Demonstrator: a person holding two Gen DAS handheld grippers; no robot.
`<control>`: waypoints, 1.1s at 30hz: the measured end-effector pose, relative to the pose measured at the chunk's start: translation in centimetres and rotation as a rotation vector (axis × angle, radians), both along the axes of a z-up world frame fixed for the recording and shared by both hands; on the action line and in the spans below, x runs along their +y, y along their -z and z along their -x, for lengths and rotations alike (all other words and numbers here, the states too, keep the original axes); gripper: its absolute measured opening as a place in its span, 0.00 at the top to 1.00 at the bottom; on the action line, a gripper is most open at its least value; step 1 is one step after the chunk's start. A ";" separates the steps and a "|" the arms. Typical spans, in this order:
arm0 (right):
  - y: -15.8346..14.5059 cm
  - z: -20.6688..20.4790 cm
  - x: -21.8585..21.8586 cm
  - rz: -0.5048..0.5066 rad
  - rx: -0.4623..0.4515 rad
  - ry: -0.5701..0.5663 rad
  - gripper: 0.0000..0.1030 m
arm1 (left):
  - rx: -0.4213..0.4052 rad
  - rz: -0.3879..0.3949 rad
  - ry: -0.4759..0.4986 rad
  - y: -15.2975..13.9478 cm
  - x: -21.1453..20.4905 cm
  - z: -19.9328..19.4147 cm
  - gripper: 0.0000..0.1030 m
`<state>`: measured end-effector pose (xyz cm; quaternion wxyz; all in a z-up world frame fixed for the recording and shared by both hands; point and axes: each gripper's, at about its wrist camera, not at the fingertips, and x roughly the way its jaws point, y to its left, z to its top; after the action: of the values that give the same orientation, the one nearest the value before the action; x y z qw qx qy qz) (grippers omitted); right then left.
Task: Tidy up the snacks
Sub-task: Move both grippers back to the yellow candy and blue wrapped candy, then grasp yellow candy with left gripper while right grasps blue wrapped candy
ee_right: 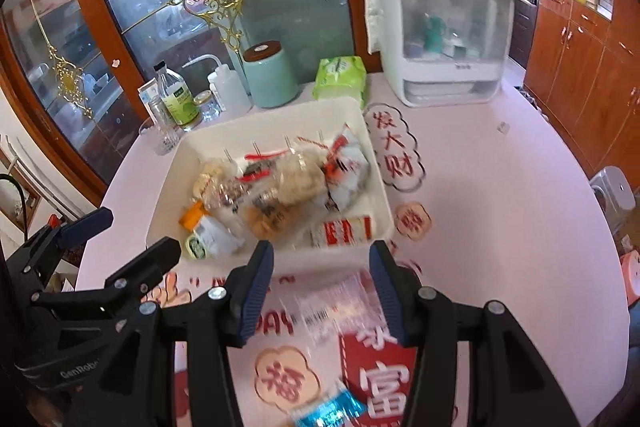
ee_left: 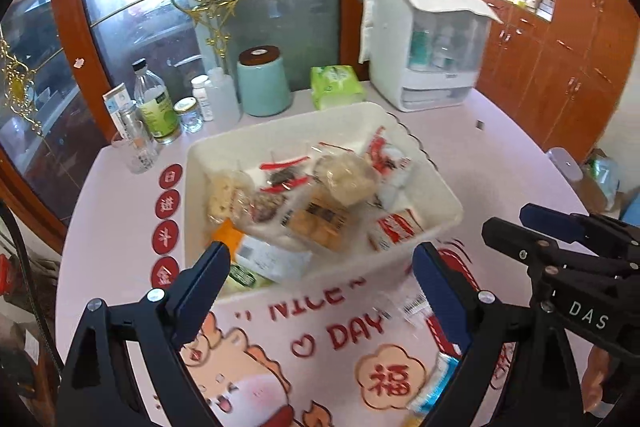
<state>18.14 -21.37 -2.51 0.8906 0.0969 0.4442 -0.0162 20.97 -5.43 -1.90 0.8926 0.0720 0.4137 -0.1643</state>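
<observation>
A white bin [ee_left: 436,183] [ee_right: 376,171] on the pink table holds several wrapped snacks [ee_left: 320,203] [ee_right: 280,187]. A clear packet with a barcode [ee_right: 340,303] [ee_left: 412,307] lies on the mat in front of the bin, between the right gripper's fingers. A blue-wrapped snack [ee_right: 332,409] [ee_left: 438,383] lies nearer the front edge. My left gripper [ee_left: 320,275] is open and empty just before the bin's near wall. My right gripper [ee_right: 320,287] is open over the clear packet; it also shows at the right of the left wrist view [ee_left: 520,223].
At the back stand a teal canister [ee_left: 264,83], a green tissue pack [ee_left: 336,85], bottles and jars [ee_left: 156,103], a glass [ee_left: 138,151] and a white cabinet box [ee_left: 428,43]. A glass door lies behind the table, wooden cupboards to the right.
</observation>
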 end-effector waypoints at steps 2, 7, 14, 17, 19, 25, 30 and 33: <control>0.4 1.4 -0.6 -0.008 0.010 0.002 0.51 | 0.008 0.004 0.011 0.4 -0.3 1.0 0.11; 2.3 4.6 -2.7 -0.033 0.053 0.017 0.51 | 0.042 -0.003 0.049 2.8 -1.3 3.7 0.11; 6.7 7.3 -4.5 -0.061 0.149 0.064 0.51 | 0.173 -0.038 0.093 8.6 -2.9 6.4 0.11; 8.4 8.0 -4.4 -0.083 0.193 0.066 0.51 | 0.232 -0.060 0.123 11.1 -3.5 7.8 0.11; 9.7 8.4 -4.0 -0.100 0.229 0.058 0.51 | 0.265 -0.082 0.147 12.6 -3.7 8.8 0.11; 13.6 10.2 -2.2 -0.232 0.347 0.083 0.51 | 0.341 -0.133 0.193 16.1 -3.6 11.3 0.11; 15.9 10.5 -1.7 -0.363 0.407 0.128 0.51 | 0.380 -0.112 0.206 17.6 -3.2 11.8 0.18; 16.6 9.7 -1.0 -0.399 0.425 0.127 0.51 | 0.397 -0.088 0.205 18.0 -2.9 11.9 0.34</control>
<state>8.40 -22.42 -19.13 0.7383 0.2919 0.6080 -0.0039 9.11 -8.34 -19.89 0.7682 0.1188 0.5786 -0.2468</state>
